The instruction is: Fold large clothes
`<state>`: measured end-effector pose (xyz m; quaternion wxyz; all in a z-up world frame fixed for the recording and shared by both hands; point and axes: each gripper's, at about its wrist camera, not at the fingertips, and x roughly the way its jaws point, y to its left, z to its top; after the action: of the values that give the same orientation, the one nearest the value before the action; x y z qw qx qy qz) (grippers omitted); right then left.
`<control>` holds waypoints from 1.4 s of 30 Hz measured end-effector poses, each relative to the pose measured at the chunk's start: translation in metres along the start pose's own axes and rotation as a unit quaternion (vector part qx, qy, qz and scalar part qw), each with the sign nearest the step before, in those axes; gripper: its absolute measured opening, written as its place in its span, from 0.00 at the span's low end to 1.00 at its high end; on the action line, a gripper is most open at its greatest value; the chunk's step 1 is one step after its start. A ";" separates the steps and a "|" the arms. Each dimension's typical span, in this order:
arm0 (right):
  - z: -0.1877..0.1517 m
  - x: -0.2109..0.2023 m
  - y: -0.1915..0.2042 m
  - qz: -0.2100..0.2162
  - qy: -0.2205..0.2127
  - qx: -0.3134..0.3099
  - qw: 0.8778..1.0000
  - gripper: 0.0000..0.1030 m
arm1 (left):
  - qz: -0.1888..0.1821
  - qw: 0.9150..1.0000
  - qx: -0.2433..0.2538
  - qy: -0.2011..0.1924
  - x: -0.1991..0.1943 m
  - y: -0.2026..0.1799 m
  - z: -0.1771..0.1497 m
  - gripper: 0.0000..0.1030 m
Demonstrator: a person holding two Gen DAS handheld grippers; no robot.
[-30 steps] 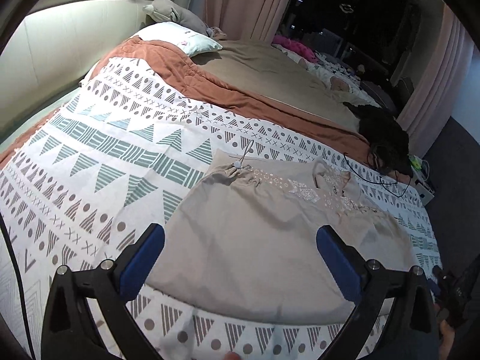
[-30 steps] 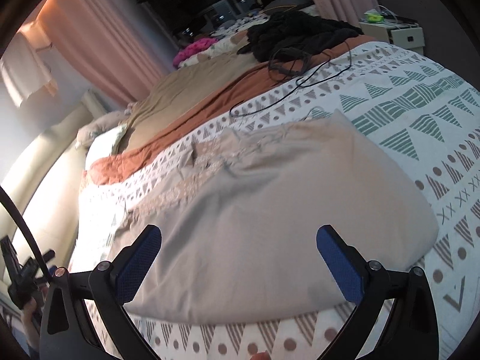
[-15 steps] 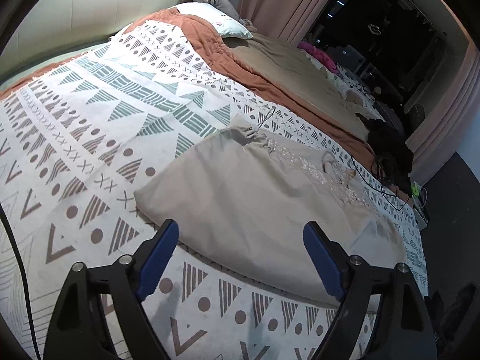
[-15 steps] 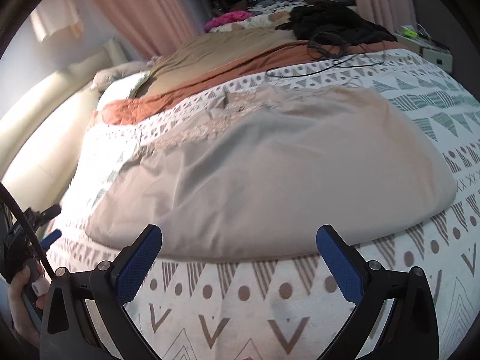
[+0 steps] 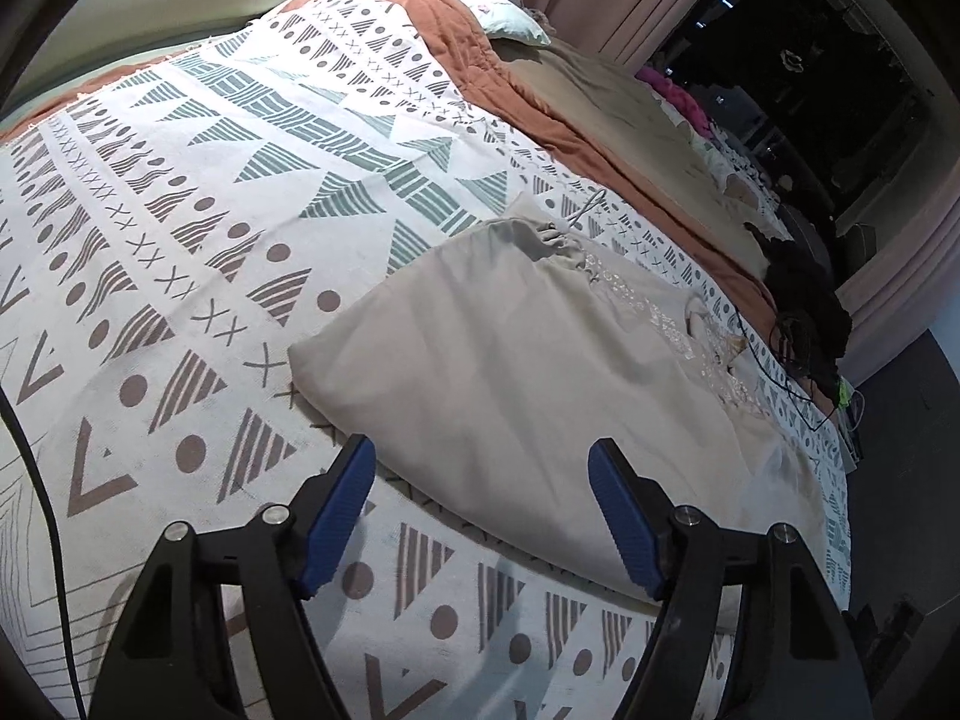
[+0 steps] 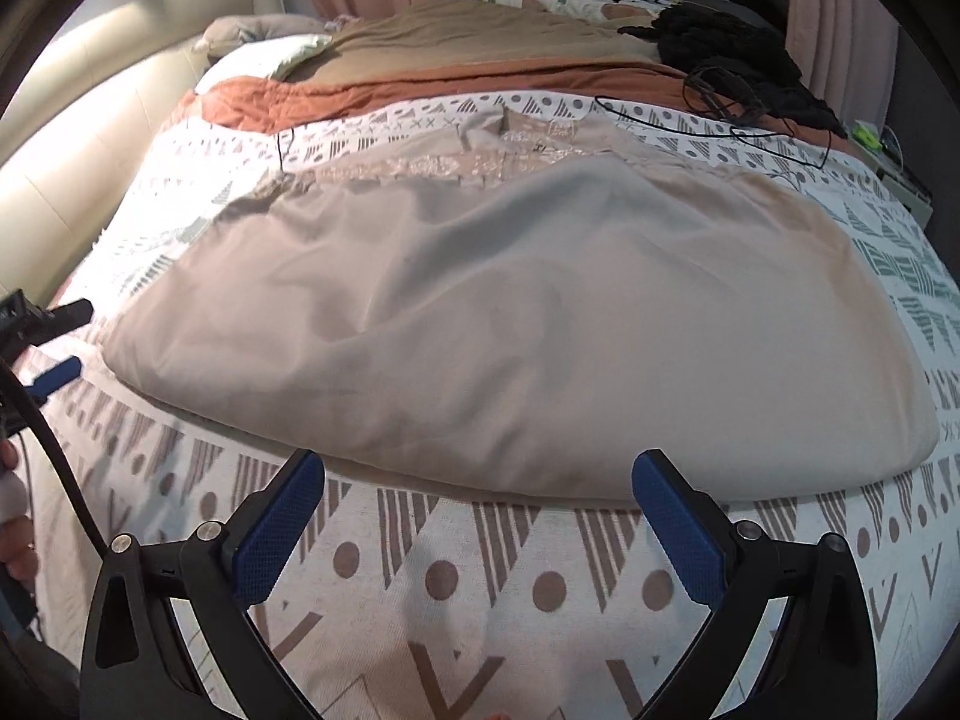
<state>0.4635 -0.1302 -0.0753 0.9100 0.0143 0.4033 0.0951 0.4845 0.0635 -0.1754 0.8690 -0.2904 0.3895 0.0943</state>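
Left wrist view: the patterned bedspread [image 5: 252, 192] is seen covering the near part of the bed, and every other place is given relative to it. A beige garment [image 5: 528, 360] is laid flat on the bedspread, its lace-trimmed edge turned toward the far side and its plain hem toward the camera. The left gripper [image 5: 483, 462] is held just above the hem near the garment's left corner; its blue-padded jaws have just been closing, yet a gap remains, and no cloth is pressed by the pads. Beyond the bedspread an orange quilt [image 5: 498, 69] is seen, with a pale pillow [image 5: 510, 18] at its far end and a black heap of clothes [image 5: 804, 294] at its right end.

Right wrist view: the same garment [image 6: 528, 324] is shown spread wide across the bedspread [image 6: 456, 576]. The right gripper [image 6: 480, 468] is held over the bedspread at the middle of the near hem, its jaws set wide apart with nothing between them. A black cable [image 6: 720, 132] is seen lying on the bedspread beyond the garment's far right corner.
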 end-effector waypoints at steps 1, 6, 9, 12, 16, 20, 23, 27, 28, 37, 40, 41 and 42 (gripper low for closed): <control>0.002 0.007 0.004 -0.004 0.005 -0.006 1.000 1.00 | 0.007 1.000 -0.004 0.006 0.003 0.004 0.001 0.72; 0.014 0.040 0.023 -0.043 0.033 -0.033 0.998 1.00 | 0.018 0.998 -0.047 0.022 0.015 0.030 0.006 0.72; 0.026 0.053 0.028 -0.053 0.040 -0.033 0.997 1.00 | 0.018 0.998 -0.057 0.024 0.018 0.036 0.010 0.72; 0.042 0.062 0.034 -0.054 0.046 -0.038 0.997 1.00 | 0.014 0.998 -0.063 0.023 0.018 0.039 0.012 0.72; 0.063 0.080 0.033 -0.057 0.061 -0.043 0.996 0.99 | 0.013 0.997 -0.066 0.023 0.018 0.041 0.013 0.72; 0.078 0.106 0.022 -0.061 0.082 -0.037 0.994 0.93 | 0.018 0.997 -0.066 0.025 0.019 0.043 0.013 0.72; 0.090 0.123 0.016 -0.076 0.087 -0.036 0.993 0.85 | 0.029 0.997 -0.072 0.027 0.021 0.048 0.013 0.72; 0.110 0.141 0.009 -0.086 0.089 -0.031 0.992 0.75 | 0.042 0.996 -0.078 0.026 0.023 0.052 0.013 0.72; 0.115 0.145 0.007 -0.090 0.089 -0.032 0.991 0.74 | 0.043 0.996 -0.078 0.026 0.024 0.053 0.013 0.72; 0.148 0.182 0.008 -0.118 0.090 -0.051 0.988 0.62 | 0.054 0.994 -0.089 0.024 0.026 0.061 0.015 0.72; 0.158 0.196 0.007 -0.122 0.094 -0.052 0.987 0.62 | 0.054 0.994 -0.090 0.027 0.028 0.063 0.016 0.72; 0.161 0.199 0.005 -0.122 0.096 -0.048 0.987 0.62 | 0.054 0.994 -0.091 0.027 0.028 0.064 0.016 0.72; 0.165 0.202 0.003 -0.120 0.099 -0.043 0.987 0.62 | 0.053 0.994 -0.092 0.027 0.028 0.064 0.016 0.72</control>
<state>0.7170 -0.0814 -0.1112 0.8702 -0.0831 0.4856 0.0033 0.4888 0.1237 -0.2152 0.8214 -0.3501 0.4178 0.1680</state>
